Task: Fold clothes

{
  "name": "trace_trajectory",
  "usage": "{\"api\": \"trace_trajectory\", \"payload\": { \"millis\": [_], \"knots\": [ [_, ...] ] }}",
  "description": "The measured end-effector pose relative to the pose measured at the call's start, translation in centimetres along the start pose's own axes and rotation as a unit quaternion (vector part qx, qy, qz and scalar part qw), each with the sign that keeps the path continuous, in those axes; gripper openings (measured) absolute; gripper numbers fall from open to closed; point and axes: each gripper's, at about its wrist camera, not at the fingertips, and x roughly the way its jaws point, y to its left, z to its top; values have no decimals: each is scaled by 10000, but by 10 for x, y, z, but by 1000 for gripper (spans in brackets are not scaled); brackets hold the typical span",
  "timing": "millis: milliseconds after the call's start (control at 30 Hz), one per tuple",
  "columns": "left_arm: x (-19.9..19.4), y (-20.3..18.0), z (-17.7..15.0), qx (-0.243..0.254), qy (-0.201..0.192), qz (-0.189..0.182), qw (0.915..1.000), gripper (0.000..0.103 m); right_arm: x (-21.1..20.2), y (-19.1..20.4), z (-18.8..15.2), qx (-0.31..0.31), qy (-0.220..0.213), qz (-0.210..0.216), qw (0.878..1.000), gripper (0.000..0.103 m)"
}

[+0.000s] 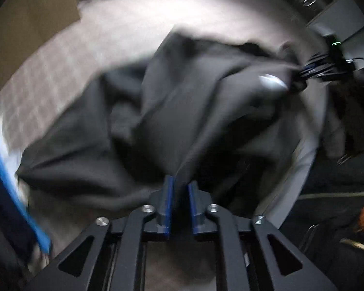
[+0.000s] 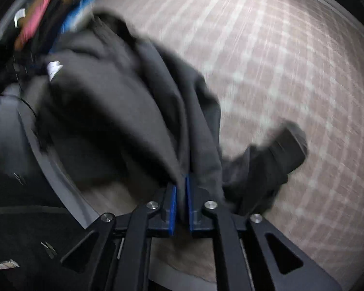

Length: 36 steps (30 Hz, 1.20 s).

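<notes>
One dark garment (image 1: 172,111), two claws (image 1: 180,184) gripping it.

Left gripper (image 1: 180,186) pinching a dark grey garment (image 1: 138,121) over a checked cloth

The blue-lined fingers (image 1: 168,201) clamp a fold of the blurred, bunched fabric; at the far right the right gripper (image 1: 301,72) grips the same garment beside a white label (image 1: 271,81). The pale checked table cover (image 1: 72,55) lies beneath, with a blue item (image 1: 2,131) at the left edge
</notes>
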Motion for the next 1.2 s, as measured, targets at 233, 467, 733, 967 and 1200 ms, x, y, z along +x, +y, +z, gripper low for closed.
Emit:
{"api": "trace_trajectory", "payload": {
  "millis": [233,467,733,967,1200],
  "knots": [
    [-38,21,37,-323,-898,112,9954,56,-45,-25,8,490,-1033,-106,9934,48],
    [22,18,76,-87,-238,-120,9996,26,-53,-24,41,292,-1153,-273,9925,48],
    [16,6,70,-162,-274,-225,9992,5,-39,-5,85,94,-1512,72,9884,36],
    [3,4,65,-184,-327,-116,9992,5,20,19,124,-641,-811,-59,9946,23],
    [0,4,66,-229,-413,56,9989,5,-14,-30,163,-193,-1487,-1037,9832,12]
  ]
}}
